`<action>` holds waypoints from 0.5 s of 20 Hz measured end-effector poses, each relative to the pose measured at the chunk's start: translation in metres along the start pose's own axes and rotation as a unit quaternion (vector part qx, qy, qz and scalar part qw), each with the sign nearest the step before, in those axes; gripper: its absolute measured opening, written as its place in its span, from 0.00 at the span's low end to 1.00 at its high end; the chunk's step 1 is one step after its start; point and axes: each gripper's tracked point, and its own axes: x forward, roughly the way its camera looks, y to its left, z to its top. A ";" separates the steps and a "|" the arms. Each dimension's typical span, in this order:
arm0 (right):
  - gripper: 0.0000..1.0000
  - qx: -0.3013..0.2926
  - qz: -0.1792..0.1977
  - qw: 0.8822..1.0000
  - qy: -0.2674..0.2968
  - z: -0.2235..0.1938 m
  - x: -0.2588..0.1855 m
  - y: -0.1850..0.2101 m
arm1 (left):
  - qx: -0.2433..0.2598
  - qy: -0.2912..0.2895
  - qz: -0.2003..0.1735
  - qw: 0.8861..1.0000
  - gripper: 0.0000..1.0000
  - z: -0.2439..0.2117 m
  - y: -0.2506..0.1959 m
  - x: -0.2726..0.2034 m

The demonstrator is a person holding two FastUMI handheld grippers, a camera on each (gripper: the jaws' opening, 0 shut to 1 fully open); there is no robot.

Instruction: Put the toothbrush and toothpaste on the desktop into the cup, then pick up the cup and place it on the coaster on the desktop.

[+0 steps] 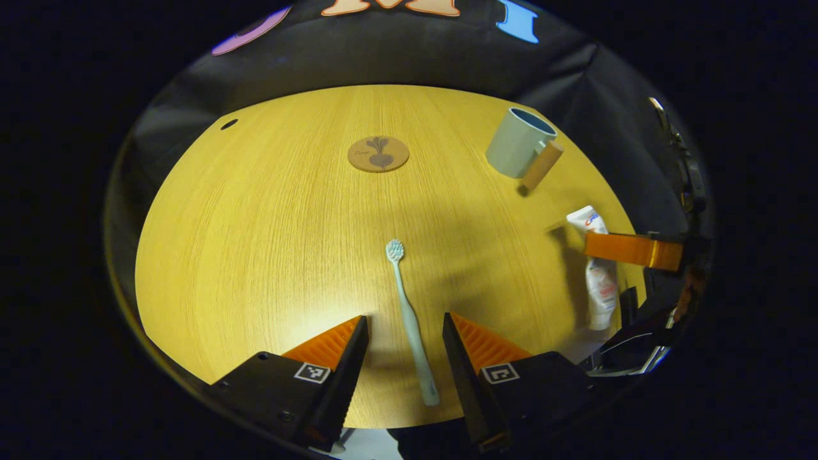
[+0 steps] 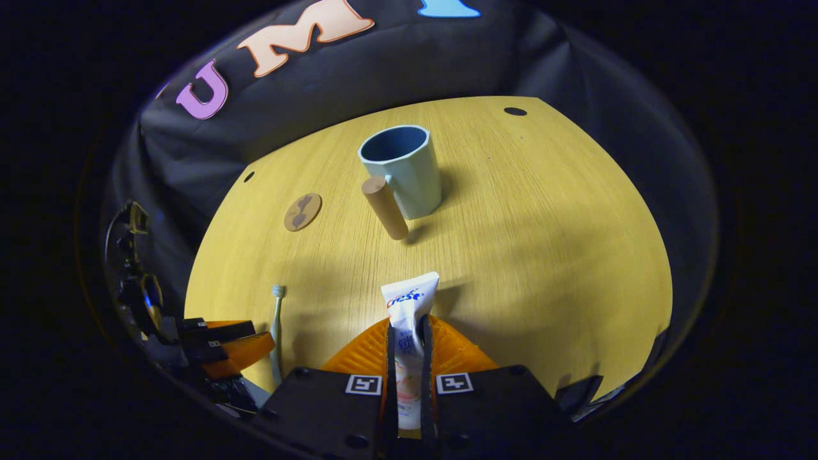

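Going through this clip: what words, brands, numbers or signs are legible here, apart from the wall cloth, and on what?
White toothpaste tube, clamped in the right hand-held gripper: a brand label, not transcribed; the smaller print is too small to read.
Round wooden coaster: a beet picture; the tiny script is too blurred to read.
Square marker tags on the gripper bodies: coded patterns, no letters.
Nothing else carries text.

Wood-grain matt desktop [image 1: 268, 243], wood-look cup handle [image 2: 385, 207], smooth matt cup [image 2: 404, 169], glossy plastic toothpaste tube [image 2: 409, 319].
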 end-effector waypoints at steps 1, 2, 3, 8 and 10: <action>0.16 0.007 0.005 1.000 -0.005 0.004 -0.003 -0.001 | 0.006 0.005 0.005 1.000 0.68 -0.001 -0.001 0.003; 0.17 0.012 0.010 1.000 -0.008 0.007 -0.006 -0.003 | 0.009 0.009 0.010 1.000 0.63 -0.003 -0.002 0.005; 0.16 0.015 0.014 1.000 -0.010 0.010 -0.007 -0.005 | 0.009 0.014 0.013 1.000 0.59 -0.004 -0.004 0.007; 0.16 -0.003 0.029 0.999 -0.039 0.033 -0.013 -0.019 | 0.008 0.025 0.036 0.999 0.49 -0.009 -0.010 0.016; 0.16 -0.013 0.031 0.998 -0.060 0.046 -0.016 -0.022 | 0.008 0.022 0.041 0.999 0.50 -0.009 -0.013 0.017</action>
